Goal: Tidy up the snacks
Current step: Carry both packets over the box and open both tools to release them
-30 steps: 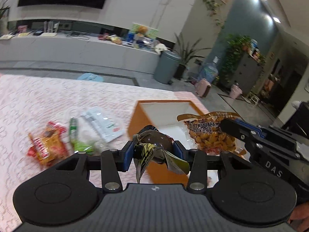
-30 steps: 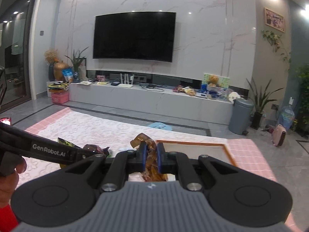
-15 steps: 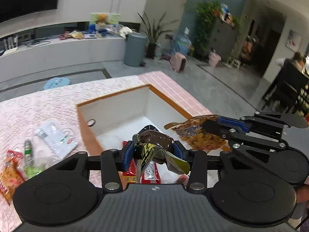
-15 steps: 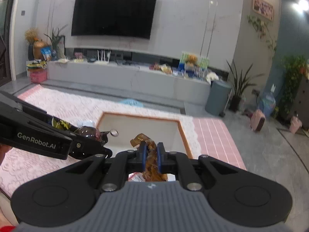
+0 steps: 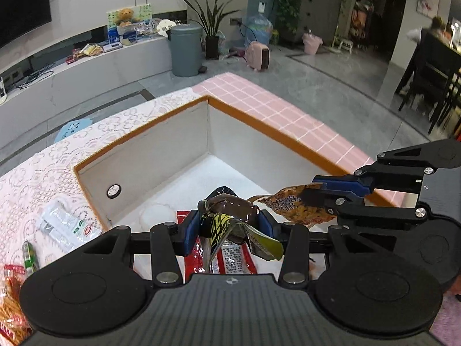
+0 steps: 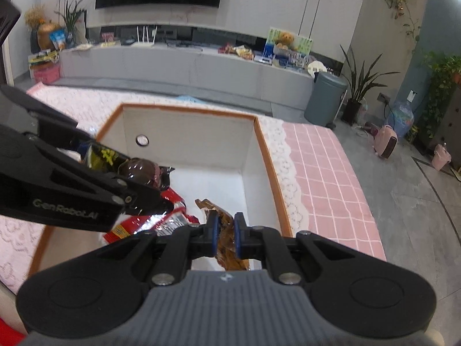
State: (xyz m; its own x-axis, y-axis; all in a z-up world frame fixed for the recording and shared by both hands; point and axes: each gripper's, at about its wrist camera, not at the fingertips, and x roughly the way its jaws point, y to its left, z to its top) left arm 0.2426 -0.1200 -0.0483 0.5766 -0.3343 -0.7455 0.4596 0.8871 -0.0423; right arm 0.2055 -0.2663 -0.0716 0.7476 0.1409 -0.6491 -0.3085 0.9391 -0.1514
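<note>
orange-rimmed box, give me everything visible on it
The box is an open-topped rectangular bin with an orange rim and outer skin and plain white inner walls and floor; it looks like stiff board. One wall has a round metal-ringed hole. It sits upright on the lace-and-pink-check tablecloth. A red snack packet lies on its floor near one side; the far part of the floor is bare. Both grippers hold snacks above the opening; neither visibly touches the box.
</note>
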